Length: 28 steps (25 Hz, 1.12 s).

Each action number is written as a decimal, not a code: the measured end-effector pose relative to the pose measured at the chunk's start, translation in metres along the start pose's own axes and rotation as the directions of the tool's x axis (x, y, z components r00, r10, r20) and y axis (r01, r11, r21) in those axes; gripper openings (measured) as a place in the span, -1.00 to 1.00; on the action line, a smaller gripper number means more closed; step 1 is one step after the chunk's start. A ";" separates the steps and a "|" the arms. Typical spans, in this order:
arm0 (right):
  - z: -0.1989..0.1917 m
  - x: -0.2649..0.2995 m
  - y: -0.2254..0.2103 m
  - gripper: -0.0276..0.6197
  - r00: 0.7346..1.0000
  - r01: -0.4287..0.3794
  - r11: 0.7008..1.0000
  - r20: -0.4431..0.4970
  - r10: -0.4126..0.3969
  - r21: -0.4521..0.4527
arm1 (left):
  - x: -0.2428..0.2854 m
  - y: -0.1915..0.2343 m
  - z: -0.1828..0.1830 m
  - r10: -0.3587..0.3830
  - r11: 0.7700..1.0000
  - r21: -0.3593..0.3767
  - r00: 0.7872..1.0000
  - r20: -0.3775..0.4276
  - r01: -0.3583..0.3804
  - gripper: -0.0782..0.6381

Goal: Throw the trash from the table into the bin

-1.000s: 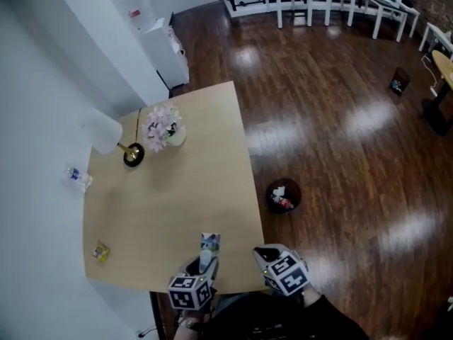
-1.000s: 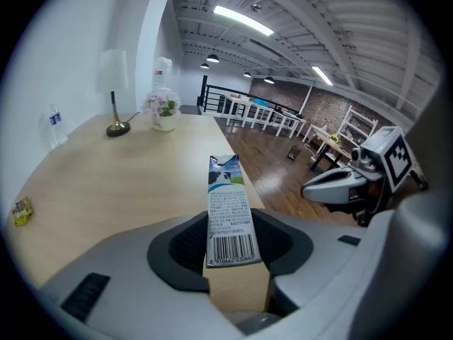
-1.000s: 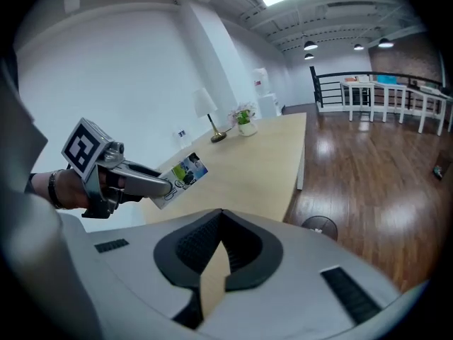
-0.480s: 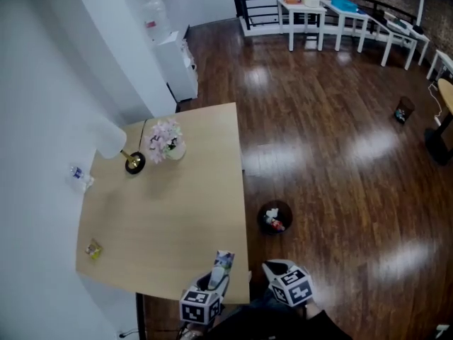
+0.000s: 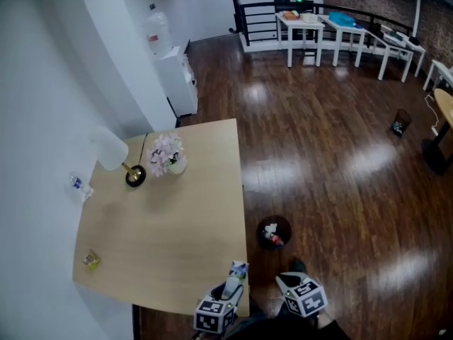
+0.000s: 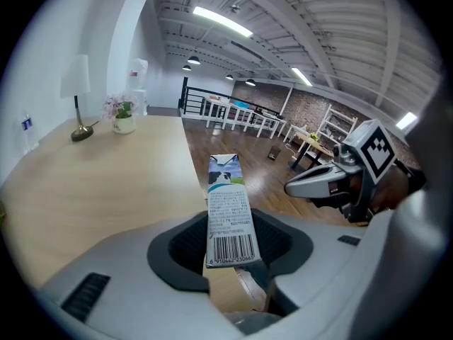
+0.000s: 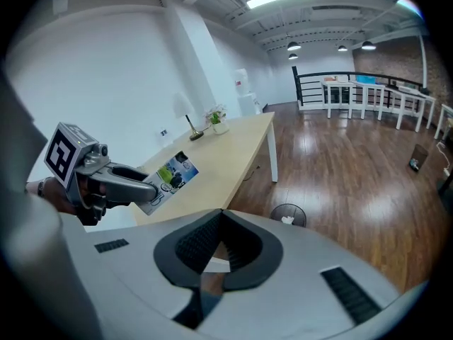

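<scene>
A tall milk carton (image 6: 228, 211) with a barcode stands clamped between the jaws of my left gripper (image 6: 230, 250). From the head view the carton (image 5: 238, 271) and left gripper (image 5: 228, 292) hang over the table's near right corner. My right gripper (image 5: 289, 282) floats beside it over the floor, jaws closed tip to tip with nothing in them (image 7: 221, 217). The round dark bin (image 5: 273, 232) with some trash inside sits on the floor just right of the table; it also shows ahead of the right gripper as the bin (image 7: 288, 216). A small yellow wrapper (image 5: 90, 260) lies at the table's near left.
On the light wooden table (image 5: 170, 225) stand a lamp (image 5: 113, 151) and a flower vase (image 5: 166, 156) at the far side. A small bottle (image 5: 79, 185) rests by the white wall at the left. White tables (image 5: 311, 27) and a railing stand far across the dark wooden floor.
Both grippers have shifted right along the table's near edge, toward its corner and the bin. The carton stays clamped in the left gripper. The head view has pulled back.
</scene>
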State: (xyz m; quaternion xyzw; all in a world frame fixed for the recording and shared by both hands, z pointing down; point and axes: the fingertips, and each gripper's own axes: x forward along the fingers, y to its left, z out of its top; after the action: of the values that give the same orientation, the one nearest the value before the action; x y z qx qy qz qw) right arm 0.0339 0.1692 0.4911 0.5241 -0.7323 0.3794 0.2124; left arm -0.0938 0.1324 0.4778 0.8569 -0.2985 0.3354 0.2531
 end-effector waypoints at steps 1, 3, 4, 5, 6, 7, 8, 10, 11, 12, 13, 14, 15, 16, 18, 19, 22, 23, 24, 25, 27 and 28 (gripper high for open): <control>0.002 0.002 -0.008 -0.89 1.000 -0.001 1.000 -0.004 0.001 0.000 | 0.006 -0.004 0.004 -0.002 1.000 -0.002 1.000 -0.001 0.002 -0.25; 0.009 0.006 -0.026 -0.89 1.000 -0.007 1.000 -0.012 0.006 -0.008 | 0.024 -0.012 0.009 -0.008 1.000 -0.009 1.000 -0.009 0.008 -0.25; 0.012 0.007 -0.034 -0.89 1.000 -0.011 1.000 -0.018 0.010 -0.016 | 0.034 -0.016 0.013 -0.010 1.000 -0.014 1.000 -0.016 0.010 -0.25; 0.015 0.007 -0.043 -0.89 1.000 -0.016 1.000 -0.024 0.015 -0.022 | 0.044 -0.022 0.017 -0.013 1.000 -0.018 1.000 -0.024 0.013 -0.25; 0.017 0.007 -0.052 -0.89 0.999 -0.020 0.999 -0.030 0.019 -0.026 | 0.053 -0.029 0.022 -0.019 1.000 -0.019 0.999 -0.034 0.018 -0.25; 0.017 0.007 -0.063 -0.89 0.999 -0.021 1.000 -0.037 0.020 -0.021 | 0.064 -0.035 0.025 -0.025 1.000 -0.019 0.999 -0.047 0.024 -0.25; 0.016 0.007 -0.075 -0.89 0.999 -0.019 1.000 -0.045 0.019 -0.009 | 0.075 -0.042 0.028 -0.032 0.999 -0.019 0.998 -0.061 0.030 -0.25; 0.014 0.005 -0.100 -0.89 0.998 -0.013 1.000 -0.053 0.014 0.017 | 0.095 -0.054 0.031 -0.038 0.999 -0.026 0.996 -0.085 0.036 -0.25; 0.014 0.004 -0.112 -0.89 0.998 -0.010 1.000 -0.055 0.012 0.026 | 0.104 -0.059 0.033 -0.036 0.999 -0.029 0.995 -0.097 0.033 -0.25; 0.016 0.002 -0.126 -0.89 0.998 -0.009 0.999 -0.056 0.011 0.032 | 0.114 -0.063 0.038 -0.030 0.999 -0.031 0.994 -0.106 0.027 -0.25; 0.019 0.002 -0.140 -0.89 0.998 -0.011 0.999 -0.057 0.013 0.039 | 0.125 -0.066 0.045 -0.022 0.999 -0.034 0.994 -0.111 0.018 -0.25; 0.022 0.004 -0.153 -0.89 0.998 -0.015 0.999 -0.063 0.018 0.049 | 0.137 -0.067 0.052 -0.011 0.999 -0.040 0.993 -0.115 0.007 -0.25; 0.024 0.005 -0.164 -0.89 0.997 -0.020 0.998 -0.073 0.025 0.061 | 0.148 -0.067 0.057 -0.001 0.999 -0.047 0.993 -0.122 -0.005 -0.25; 0.024 0.008 -0.174 -0.89 0.996 -0.026 0.997 -0.085 0.032 0.070 | 0.157 -0.067 0.060 0.008 0.998 -0.057 0.991 -0.132 -0.015 -0.25; 0.022 0.015 -0.189 -0.89 0.992 -0.036 0.996 -0.115 0.045 0.082 | 0.175 -0.066 0.059 0.021 0.996 -0.086 0.987 -0.158 -0.035 -0.25; 0.021 0.020 -0.196 -0.89 0.990 -0.042 0.996 -0.131 0.052 0.083 | 0.184 -0.065 0.058 0.027 0.994 -0.100 0.985 -0.171 -0.044 -0.25; 0.024 0.041 -0.218 -0.89 0.985 -0.055 0.996 -0.162 0.066 0.068 | 0.223 -0.059 0.051 0.042 0.988 -0.134 0.978 -0.204 -0.070 -0.25; 0.024 0.050 -0.226 -0.89 0.983 -0.056 0.996 -0.172 0.066 0.063 | 0.239 -0.056 0.044 0.044 0.987 -0.145 0.976 -0.215 -0.076 -0.25; 0.023 0.058 -0.233 -0.89 0.981 -0.056 0.996 -0.181 0.067 0.062 | 0.257 -0.052 0.038 0.042 0.984 -0.157 0.974 -0.224 -0.079 -0.24; 0.021 0.067 -0.241 -0.89 0.980 -0.055 0.996 -0.188 0.067 0.066 | 0.275 -0.049 0.031 0.036 0.982 -0.172 0.972 -0.231 -0.077 -0.24; 0.014 0.087 -0.255 -0.89 0.978 -0.052 0.996 -0.200 0.066 0.074 | 0.314 -0.041 0.021 0.032 0.977 -0.198 0.971 -0.238 -0.080 -0.24; 0.010 0.098 -0.261 -0.89 0.977 -0.051 0.996 -0.205 0.065 0.075 | 0.332 -0.034 0.016 0.039 0.974 -0.207 0.971 -0.236 -0.089 -0.24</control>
State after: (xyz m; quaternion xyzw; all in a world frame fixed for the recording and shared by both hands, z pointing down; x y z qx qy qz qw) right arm 0.2422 0.0593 0.6411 0.4671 -0.7076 0.4632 0.2580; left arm 0.1347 0.0321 0.7004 0.7694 -0.3294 0.4062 0.3667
